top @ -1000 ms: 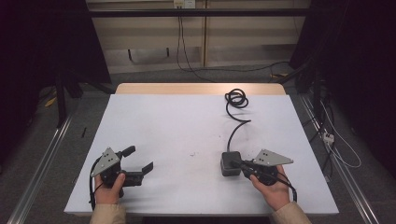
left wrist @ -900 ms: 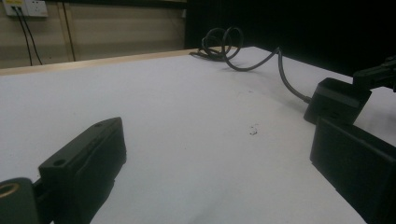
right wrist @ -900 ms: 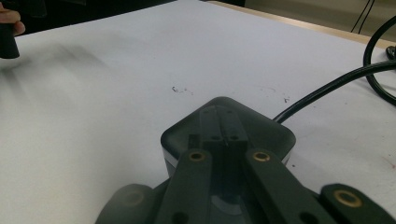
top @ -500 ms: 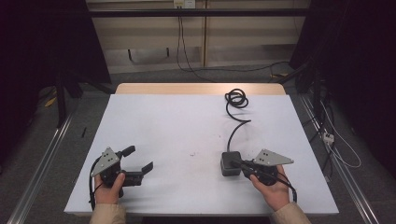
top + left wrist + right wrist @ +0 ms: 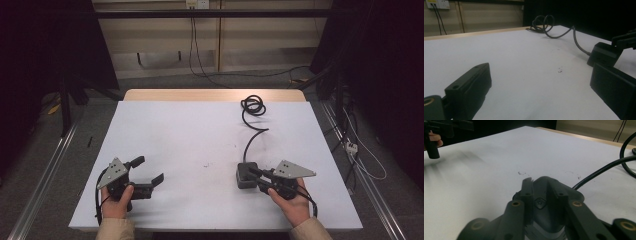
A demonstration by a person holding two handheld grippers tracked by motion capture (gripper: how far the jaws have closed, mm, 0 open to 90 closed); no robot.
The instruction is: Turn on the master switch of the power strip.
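Observation:
A black power adapter [image 5: 245, 176] lies on the white table [image 5: 190, 135] at the near right, its black cable [image 5: 248, 142] running back to a coil [image 5: 252, 106]. My right gripper [image 5: 254, 173] is shut on the adapter; in the right gripper view the jaws hug the adapter [image 5: 545, 180] from both sides, and the cable [image 5: 604, 170] leaves to the right. At the near left my left gripper [image 5: 150, 169] is open and holds nothing. The left gripper view has the open left gripper [image 5: 541, 85] over bare table, with the adapter [image 5: 603, 53] and coil [image 5: 544, 21] beyond.
A wooden strip [image 5: 210, 95] borders the table's far edge. Behind it are a wall with sockets [image 5: 197, 4] and hanging cables. Metal rails [image 5: 45, 175] run along the floor on both sides. Small dark specks [image 5: 206, 164] mark the table's middle.

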